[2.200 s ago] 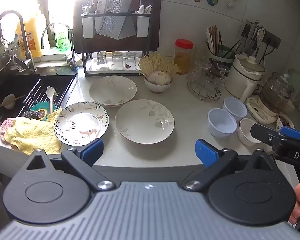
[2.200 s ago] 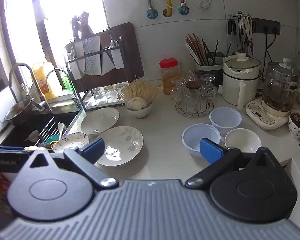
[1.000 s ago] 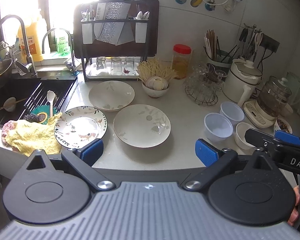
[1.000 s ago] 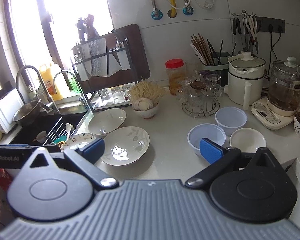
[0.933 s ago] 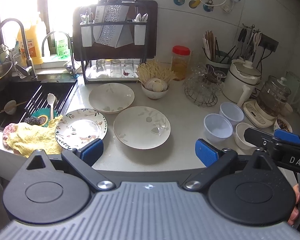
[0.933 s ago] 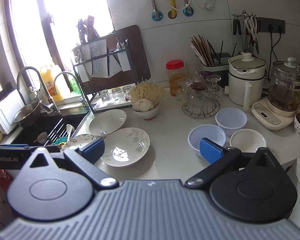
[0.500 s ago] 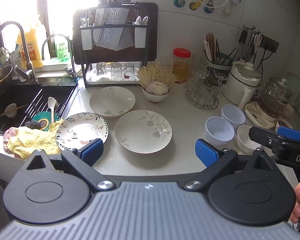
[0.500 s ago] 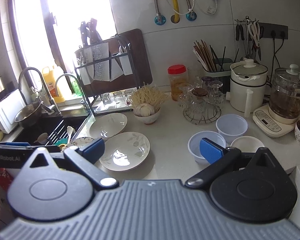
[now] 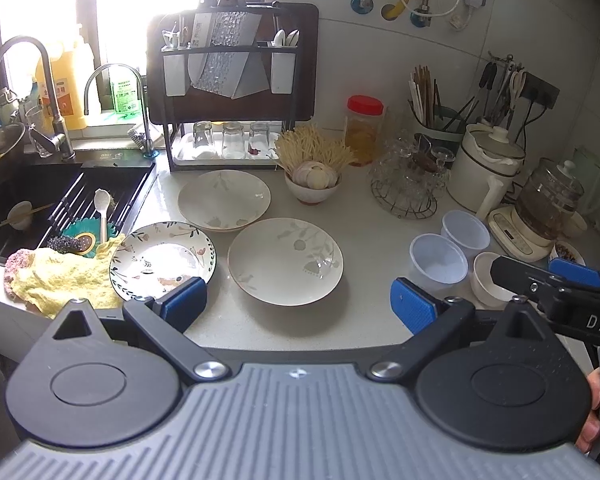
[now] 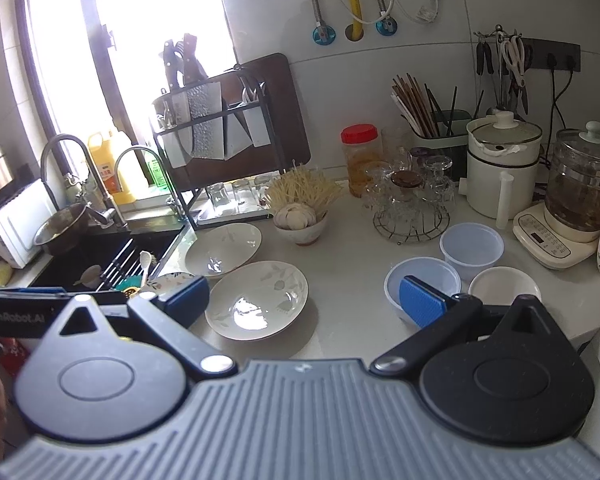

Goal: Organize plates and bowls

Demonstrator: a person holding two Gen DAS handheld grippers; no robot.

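Three plates lie on the white counter: a patterned plate [image 9: 162, 258] by the sink, a cream leaf plate [image 9: 286, 260] in the middle and a second cream plate [image 9: 224, 200] behind it. To the right stand two translucent bowls [image 9: 438, 258] [image 9: 465, 229] and a white bowl [image 9: 485, 278]. My left gripper [image 9: 298, 306] hovers open over the counter's front edge, nothing between its blue pads. My right gripper [image 10: 304, 296] is open too, held above the front edge; its right pad overlaps the near translucent bowl [image 10: 422, 276] in view. The middle plate [image 10: 256, 300] sits ahead of it.
A sink [image 9: 40, 196] with a rack and yellow cloth [image 9: 60, 276] lies left. A dish rack [image 9: 232, 92], garlic bowl [image 9: 314, 184], red-lidded jar [image 9: 364, 130], glass stand [image 9: 406, 184], white pot [image 9: 488, 168] and kettle [image 9: 550, 200] line the back and right.
Both grippers have lifted and drawn back slightly, so the counter looks a little farther and lower. The plates and bowls have not moved. Both stay open.
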